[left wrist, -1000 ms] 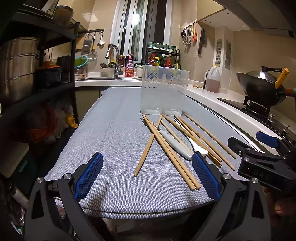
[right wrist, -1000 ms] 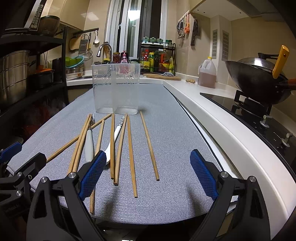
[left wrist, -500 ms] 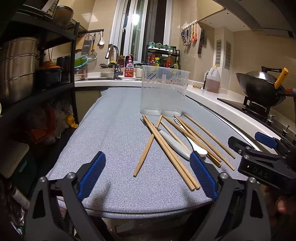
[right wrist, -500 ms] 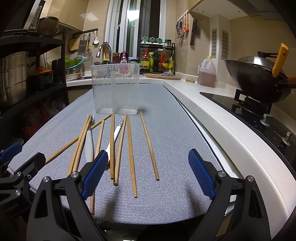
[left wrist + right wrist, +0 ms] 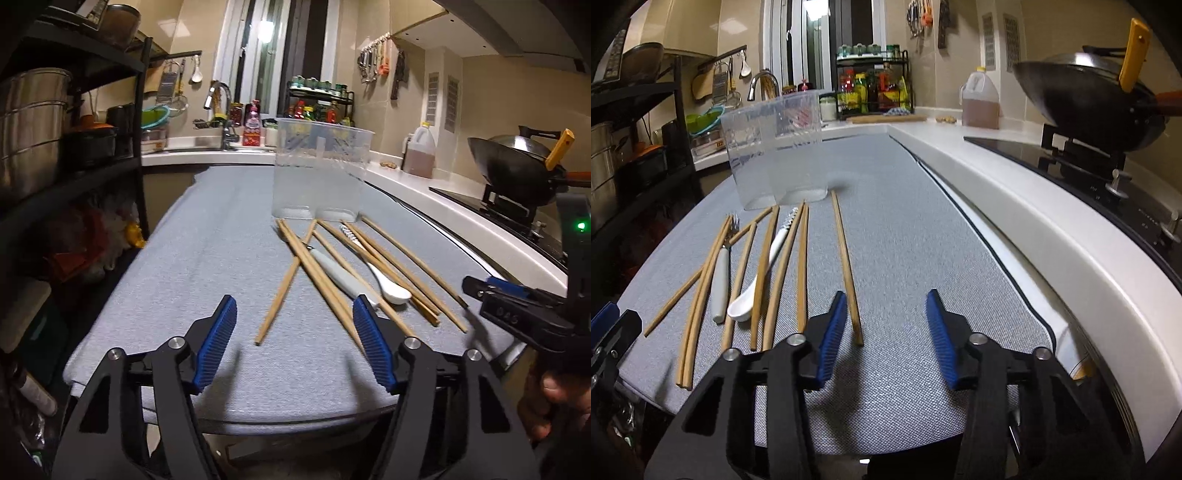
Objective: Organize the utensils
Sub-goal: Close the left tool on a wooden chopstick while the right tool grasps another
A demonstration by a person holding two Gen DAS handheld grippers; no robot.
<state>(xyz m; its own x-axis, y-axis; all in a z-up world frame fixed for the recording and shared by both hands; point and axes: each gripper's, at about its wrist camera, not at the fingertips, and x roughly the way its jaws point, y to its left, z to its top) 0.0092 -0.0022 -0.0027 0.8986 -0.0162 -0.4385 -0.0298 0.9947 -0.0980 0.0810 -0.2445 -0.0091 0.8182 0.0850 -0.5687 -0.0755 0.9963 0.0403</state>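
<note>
Several wooden chopsticks (image 5: 284, 280) (image 5: 846, 266), a white-handled fork (image 5: 341, 277) (image 5: 721, 273) and a white spoon (image 5: 388, 286) (image 5: 757, 284) lie scattered on a grey mat (image 5: 207, 266) (image 5: 905, 236). A clear plastic container (image 5: 319, 171) (image 5: 775, 147) stands upright behind them. My left gripper (image 5: 295, 332) is open and empty over the mat's near edge, with the loose chopstick ahead. My right gripper (image 5: 886, 325) is open and empty, its left finger (image 5: 833, 332) beside the rightmost chopstick's near end.
A black shelf rack with pots (image 5: 33, 122) stands on the left. A white counter (image 5: 1034, 221) runs on the right with a stove and wok (image 5: 1086, 99) (image 5: 517, 166). An oil jug (image 5: 980, 98) and sink tap (image 5: 219, 107) are at the back.
Both grippers have moved forward over the mat and their jaws have narrowed somewhat. The right gripper has tilted and come closer to the rightmost chopstick. The utensils have not moved.
</note>
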